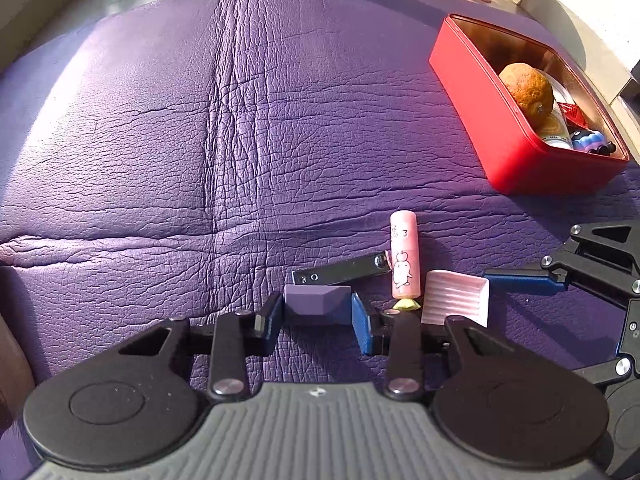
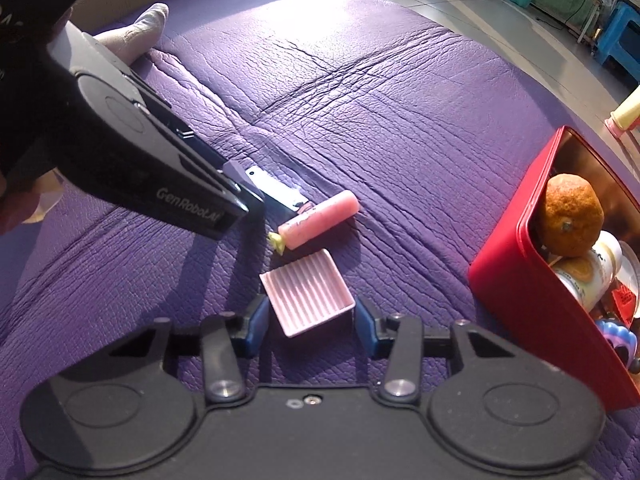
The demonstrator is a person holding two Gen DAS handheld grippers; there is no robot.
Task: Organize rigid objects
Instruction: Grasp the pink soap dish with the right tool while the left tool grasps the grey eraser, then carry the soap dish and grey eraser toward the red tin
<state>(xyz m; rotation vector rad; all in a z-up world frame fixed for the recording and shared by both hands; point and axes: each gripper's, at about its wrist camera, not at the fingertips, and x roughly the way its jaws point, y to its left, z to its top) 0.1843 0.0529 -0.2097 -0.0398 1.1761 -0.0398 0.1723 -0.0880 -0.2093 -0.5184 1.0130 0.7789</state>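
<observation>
Nearest my left camera, the left claw (image 1: 318,316) is angled steeply down at the purple leather mat (image 1: 160,140), and its two blue pads sit against the short ends of a small purple block (image 1: 316,304), so I read it as clamped on that block. The block is matte and faceted, with a sloped top face, nearly the same colour as the mat, and it rests on the mat. On my right camera, the right claw (image 2: 312,320) also tilts steeply down, straddling a shallow pink ridged dish (image 2: 308,292) that lies flat and is turned corner-on to the pads. The right pad meets one corner and the left pad is just beside the opposite edge, so I cannot tell whether the dish is actually pinched. Just beyond the dish lies a pink tube (image 2: 320,218) with a yellow tip and a cartoon print, on its side. Against it is a dark metal clipper (image 1: 340,272), directly behind the block. Further out to the right stands an open red tin (image 1: 480,120) on the mat, holding a brownish orange (image 1: 528,86), a jar and small toys. At the far left edge of the right view, a person's socked foot (image 2: 136,36) rests on the mat.
</observation>
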